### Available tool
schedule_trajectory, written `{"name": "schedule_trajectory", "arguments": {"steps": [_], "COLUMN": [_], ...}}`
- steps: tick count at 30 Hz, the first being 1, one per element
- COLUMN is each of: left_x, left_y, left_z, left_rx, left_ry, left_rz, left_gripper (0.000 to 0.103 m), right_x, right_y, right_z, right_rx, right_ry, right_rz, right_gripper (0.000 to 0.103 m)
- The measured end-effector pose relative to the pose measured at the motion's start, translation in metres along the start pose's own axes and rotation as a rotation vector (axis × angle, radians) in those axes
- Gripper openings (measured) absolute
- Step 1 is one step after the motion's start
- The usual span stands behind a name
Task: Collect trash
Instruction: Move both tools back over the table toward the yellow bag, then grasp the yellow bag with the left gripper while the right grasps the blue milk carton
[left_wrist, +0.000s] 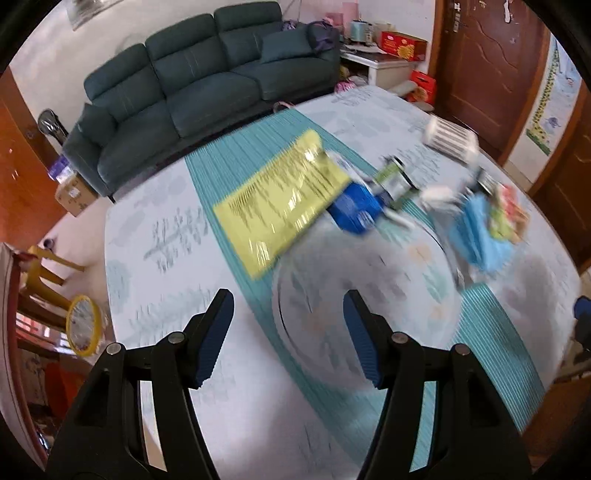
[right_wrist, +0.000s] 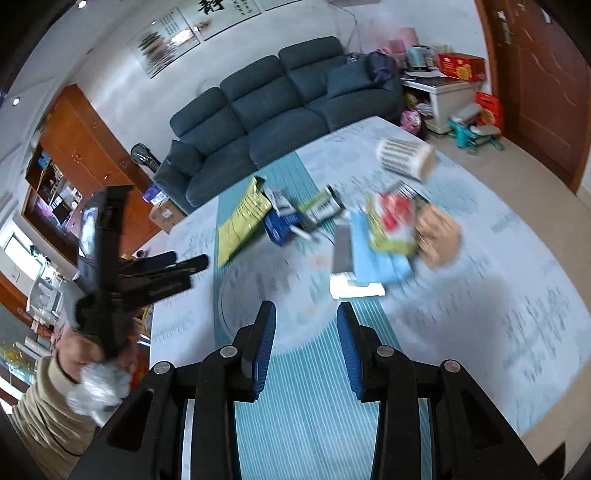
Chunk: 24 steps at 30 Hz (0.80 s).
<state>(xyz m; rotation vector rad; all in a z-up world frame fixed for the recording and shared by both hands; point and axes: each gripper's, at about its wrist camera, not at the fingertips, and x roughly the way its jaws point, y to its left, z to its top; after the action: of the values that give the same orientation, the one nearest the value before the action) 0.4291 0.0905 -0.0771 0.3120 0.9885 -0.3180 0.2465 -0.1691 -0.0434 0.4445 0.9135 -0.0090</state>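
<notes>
Across the worktop (left_wrist: 166, 229) ahead lies the trash: a yellow foil bag (left_wrist: 280, 199), light, crinkly and slippery, which we would pinch at a flat edge. Our left gripper (left_wrist: 288, 336) and right gripper (right_wrist: 306, 347) gape, holding nothing.

A dark green three-seat fabric sofa (left_wrist: 207, 85) is standing against the white wall behind the table, and a dark green cushion (left_wrist: 286, 46) is leaning on its right end. A small white side cabinet (right_wrist: 443, 101) is standing to the right of the sofa and a red cardboard box (right_wrist: 461, 66) is lying on top of it. A brown wooden door (left_wrist: 487, 70) is showing at the right. A brown cardboard box (left_wrist: 74, 192) is sitting on the floor at the left end of the sofa
</notes>
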Motion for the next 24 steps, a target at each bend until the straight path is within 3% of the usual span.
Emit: {"name": "schedule_trajectory", "arguments": {"steps": [11,24], "left_x": [0.095,0.157], "left_y": [-0.012,-0.017], "left_z": [0.040,0.060], "left_rx": [0.025,0.024], "left_ry": [0.009,-0.015], "left_rz": [0.090,0.145], "left_gripper": [0.059,0.059], "right_x": [0.086,0.168], "right_y": [0.011,0.008], "right_z": [0.068,0.110], "right_rx": [-0.041,-0.030], "right_ry": [0.061,0.142], "right_rz": [0.034,0.069], "right_gripper": [0.035,0.035]}}
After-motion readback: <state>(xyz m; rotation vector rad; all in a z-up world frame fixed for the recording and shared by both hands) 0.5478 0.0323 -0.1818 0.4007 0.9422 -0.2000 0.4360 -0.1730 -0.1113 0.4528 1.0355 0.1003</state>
